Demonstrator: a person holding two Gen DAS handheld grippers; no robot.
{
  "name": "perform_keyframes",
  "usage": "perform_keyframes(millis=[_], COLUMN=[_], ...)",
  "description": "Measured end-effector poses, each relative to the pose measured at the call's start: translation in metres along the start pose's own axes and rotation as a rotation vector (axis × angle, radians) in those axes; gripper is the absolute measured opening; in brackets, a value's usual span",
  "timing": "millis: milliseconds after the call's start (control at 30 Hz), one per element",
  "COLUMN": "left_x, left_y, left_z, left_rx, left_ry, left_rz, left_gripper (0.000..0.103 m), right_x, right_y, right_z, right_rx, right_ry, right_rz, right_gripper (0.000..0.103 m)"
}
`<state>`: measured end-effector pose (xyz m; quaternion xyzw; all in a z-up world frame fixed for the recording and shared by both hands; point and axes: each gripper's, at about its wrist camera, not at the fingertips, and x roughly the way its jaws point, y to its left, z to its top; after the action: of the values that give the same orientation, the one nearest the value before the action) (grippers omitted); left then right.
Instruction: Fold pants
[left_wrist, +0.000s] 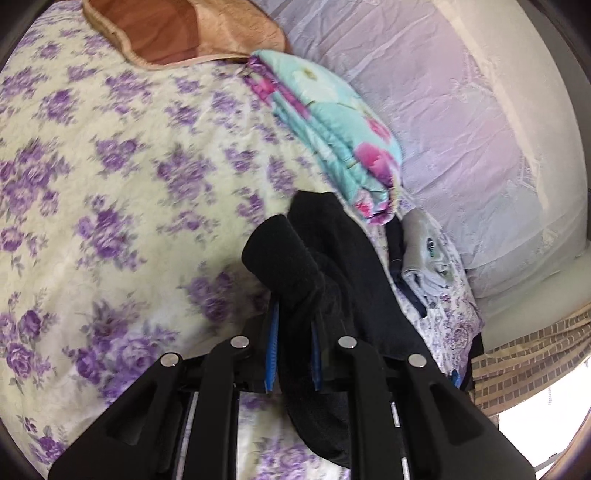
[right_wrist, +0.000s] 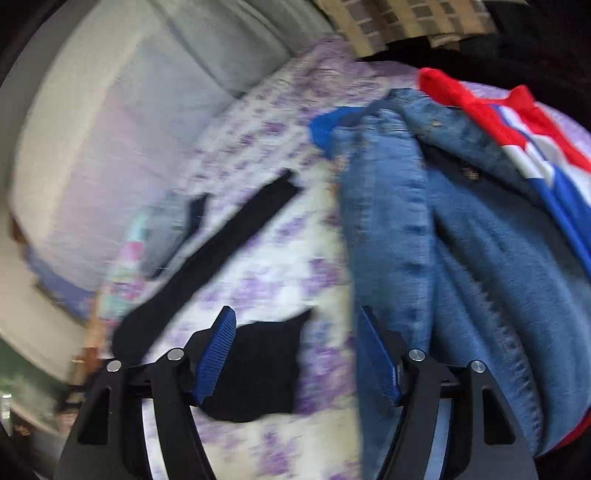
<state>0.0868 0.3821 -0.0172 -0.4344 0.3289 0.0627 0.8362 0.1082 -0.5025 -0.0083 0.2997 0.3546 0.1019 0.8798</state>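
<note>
My left gripper (left_wrist: 291, 347) is shut on black pants (left_wrist: 332, 280); the dark cloth bunches between its blue pads and drapes over the fingers above the floral bedsheet (left_wrist: 110, 184). In the right wrist view the black pants (right_wrist: 221, 240) stretch as a long strip across the bed, with another black part (right_wrist: 258, 373) just behind the left finger. My right gripper (right_wrist: 295, 350) is open and empty above the sheet, its blue pads (right_wrist: 218, 350) wide apart.
Blue jeans (right_wrist: 443, 240) and a red, white and blue garment (right_wrist: 517, 129) lie piled at the right. A folded teal floral blanket (left_wrist: 332, 129), a grey garment (left_wrist: 424, 254), a tan pillow (left_wrist: 177, 29) and a lilac headboard cover (left_wrist: 443, 110) lie beyond.
</note>
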Motion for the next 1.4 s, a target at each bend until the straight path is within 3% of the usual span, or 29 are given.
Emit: perform_keyframes(millis=[67,167,333,367,400,433,500,567,633,700,767,800,833,933,1033,1167,1267,1333,1400], left_x=[0.003,0.01,0.019,0.019,0.019,0.019,0.019,0.022,0.023,0.024,0.026,0.028,0.029,0.029,0.029,0.035,0.036,0.037,0.037], left_y=[0.011,0.024,0.031,0.032,0.032,0.032,0.036,0.04,0.042,0.039,0.034,0.031,0.03,0.032,0.037,0.041,0.041,0.041,0.042], left_z=[-0.001,-0.004,-0.006,-0.007,-0.008,-0.009,-0.011,-0.013,-0.012,-0.009,-0.006,-0.005,-0.004,-0.005,-0.006,-0.007,-0.008,-0.009,-0.011], left_rx=[-0.015,-0.038,-0.039,-0.042,-0.039,-0.034,-0.042,-0.061,-0.068,-0.066,-0.059,-0.063,-0.071,-0.094,-0.083,-0.068,-0.057,-0.058,-0.065], left_ry=[0.004,0.016,0.023,0.02,0.016,0.009,0.008,0.019,0.029,0.03,0.023,0.02,0.019,0.019,0.03,0.044,0.042,0.038,0.034], left_rz=[0.005,0.011,0.029,0.028,0.027,0.025,0.021,0.023,0.025,0.028,0.034,0.036,0.036,0.028,0.028,0.04,0.04,0.04,0.043], left_gripper=[0.013,0.013,0.013,0.013,0.013,0.013,0.013,0.013,0.013,0.013,0.013,0.013,0.013,0.013,0.013,0.014,0.014,0.015,0.015], right_x=[0.01,0.022,0.048,0.036,0.036,0.045,0.06,0.068,0.058,0.059,0.074,0.085,0.091,0.089,0.071,0.033,0.024,0.028,0.047], right_y=[0.002,0.003,-0.014,-0.008,-0.006,-0.005,-0.008,-0.001,0.009,0.015,0.027,0.031,0.031,0.029,0.021,0.006,-0.003,0.001,0.012], right_z=[-0.017,-0.052,-0.065,-0.08,-0.08,-0.081,-0.083,-0.07,-0.044,-0.005,0.04,0.059,0.075,0.094,0.072,0.006,-0.034,-0.053,-0.067], right_rx=[-0.036,-0.004,0.146,0.171,0.184,0.2,0.246,0.22,0.227,0.266,0.209,0.177,0.165,0.11,0.055,-0.048,-0.049,-0.039,-0.009], right_ry=[0.072,0.205,0.133,0.097,0.075,0.074,0.078,0.057,-0.006,-0.095,-0.123,-0.121,-0.121,-0.144,-0.107,-0.084,-0.002,0.069,0.173], right_rz=[-0.025,0.061,0.091,0.102,0.136,0.176,0.174,0.172,0.23,0.256,0.201,0.152,0.093,0.02,0.016,-0.08,-0.09,-0.015,0.138], right_gripper=[0.07,0.07,0.071,0.068,0.057,0.035,0.021,0.015,0.013,0.013,0.02,0.032,0.065,0.068,0.068,0.068,0.068,0.068,0.068])
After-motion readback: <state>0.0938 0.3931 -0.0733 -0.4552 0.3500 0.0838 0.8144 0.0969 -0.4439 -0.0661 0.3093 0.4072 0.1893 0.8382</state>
